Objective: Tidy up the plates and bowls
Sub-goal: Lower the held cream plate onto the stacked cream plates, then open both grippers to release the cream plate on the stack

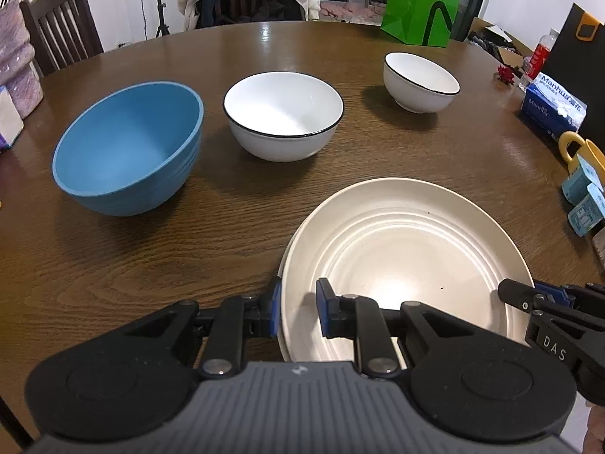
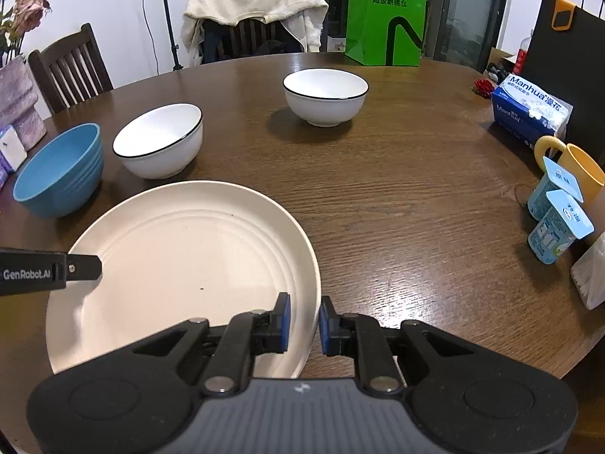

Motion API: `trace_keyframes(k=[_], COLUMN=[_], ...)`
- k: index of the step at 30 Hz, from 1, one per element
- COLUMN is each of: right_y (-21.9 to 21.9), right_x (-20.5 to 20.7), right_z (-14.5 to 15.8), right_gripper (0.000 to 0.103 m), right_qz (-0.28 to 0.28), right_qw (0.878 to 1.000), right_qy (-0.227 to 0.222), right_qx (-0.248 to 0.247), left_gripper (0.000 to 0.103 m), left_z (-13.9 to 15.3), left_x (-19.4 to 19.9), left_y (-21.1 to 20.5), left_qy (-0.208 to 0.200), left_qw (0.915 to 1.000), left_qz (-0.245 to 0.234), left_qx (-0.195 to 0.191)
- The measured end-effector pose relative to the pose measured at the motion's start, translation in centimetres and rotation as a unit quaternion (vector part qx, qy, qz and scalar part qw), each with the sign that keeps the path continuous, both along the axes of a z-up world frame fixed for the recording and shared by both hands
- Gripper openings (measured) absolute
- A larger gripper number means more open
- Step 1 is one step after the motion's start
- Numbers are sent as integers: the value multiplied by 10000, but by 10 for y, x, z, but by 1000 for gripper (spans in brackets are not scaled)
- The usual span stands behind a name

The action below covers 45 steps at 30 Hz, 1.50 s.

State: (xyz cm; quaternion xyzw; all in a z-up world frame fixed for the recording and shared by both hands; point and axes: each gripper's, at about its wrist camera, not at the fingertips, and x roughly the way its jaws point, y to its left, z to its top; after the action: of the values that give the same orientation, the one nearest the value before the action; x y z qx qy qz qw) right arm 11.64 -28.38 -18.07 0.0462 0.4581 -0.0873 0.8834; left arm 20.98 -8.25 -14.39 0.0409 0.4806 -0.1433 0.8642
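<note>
A cream plate with ringed grooves lies near the front of the brown round table. My left gripper is shut on its left rim, one pad outside the edge and one over the inner face. My right gripper is shut on the right rim in the same way. Each gripper's finger shows at the far rim in the other view. Behind the plate stand a blue bowl, a black-rimmed white bowl and a second one, all upright and empty.
Along the table's right edge sit a tissue pack, a yellow mug and two yogurt cups. A green bag stands at the back. Chairs ring the far side. Pink packages are at the left.
</note>
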Motion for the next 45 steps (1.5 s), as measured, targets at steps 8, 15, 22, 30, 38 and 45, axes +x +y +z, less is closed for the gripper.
trace_keyframes(k=[8,15,22,30,38,45], right_y=[5,12,9,4,2,0], right_x=[3,6,7,10,10,4], right_z=[-6,-11,-11,-11,-8,7], right_gripper=[17,17,17,17,30,67], right_qz=[109,254,258,218,248,264], right_qw=[9996,9987,9988,9993,9996,9995], right_qy=[46,111,129,161,143,-89], right_qx=[-244,-433,-383,-255,-19,158], left_gripper=[19,19,19,22,48,84], left_z=[-1,-3,-5,-8,6,25], left_x=[-3,-4,-4,-2,-6,-11], left_y=[-7,-10,-11,-6,-7,0], left_qy=[-140,-233,-157,-34,-187,-496], left_qw=[9997,9987,9985,9992,9992,9982], left_qz=[-60,-100,-116,-104,-275,-296], left_qx=[209,441,518,385,203,137])
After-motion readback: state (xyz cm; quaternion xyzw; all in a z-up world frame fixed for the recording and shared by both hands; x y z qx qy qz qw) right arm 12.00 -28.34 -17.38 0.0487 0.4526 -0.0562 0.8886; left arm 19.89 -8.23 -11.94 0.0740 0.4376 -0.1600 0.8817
